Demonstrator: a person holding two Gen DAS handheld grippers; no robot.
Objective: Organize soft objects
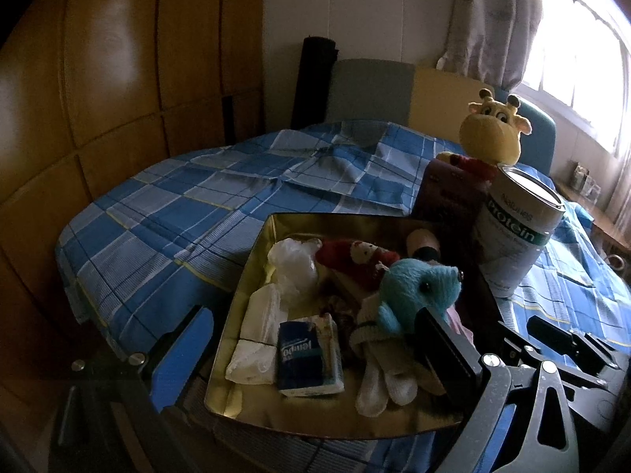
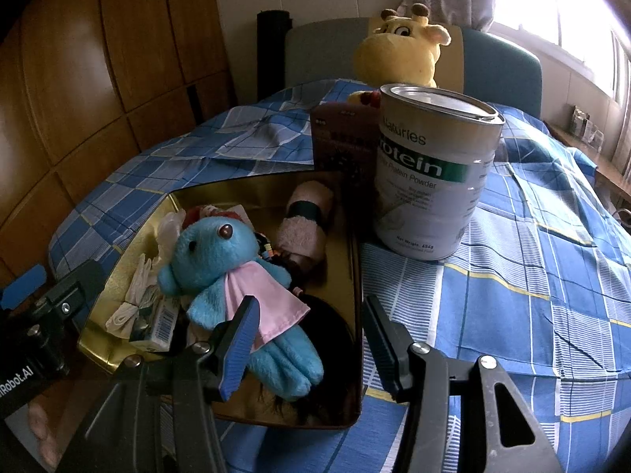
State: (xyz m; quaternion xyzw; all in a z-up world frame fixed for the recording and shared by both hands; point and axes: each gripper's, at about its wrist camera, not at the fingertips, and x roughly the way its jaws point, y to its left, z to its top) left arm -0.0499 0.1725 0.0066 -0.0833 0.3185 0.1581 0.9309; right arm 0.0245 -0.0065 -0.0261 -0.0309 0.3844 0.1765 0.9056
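Observation:
A gold metal tray [image 1: 252,276] [image 2: 357,276] sits on the bed and holds soft things: a blue plush bear in a pink dress [image 1: 418,291] [image 2: 236,272], a red plush doll [image 1: 355,260], white socks [image 1: 378,366], tissue packs [image 1: 309,358], a pink rolled towel [image 2: 305,220] and a dark hairy item [image 2: 315,398]. My left gripper [image 1: 311,354] is open, its fingers straddling the tray's near left part. My right gripper [image 2: 311,339] is open over the tray's near right corner, just in front of the bear's legs. A yellow giraffe plush [image 1: 493,130] [image 2: 398,51] sits behind the tray.
A protein powder can [image 1: 516,232] [image 2: 434,173] and a dark brown box [image 1: 449,193] [image 2: 343,142] stand right behind the tray. The blue checked bedsheet [image 1: 197,205] [image 2: 532,268] spreads around. Wooden wardrobe doors [image 1: 98,79] stand on the left, a window [image 1: 583,39] on the right.

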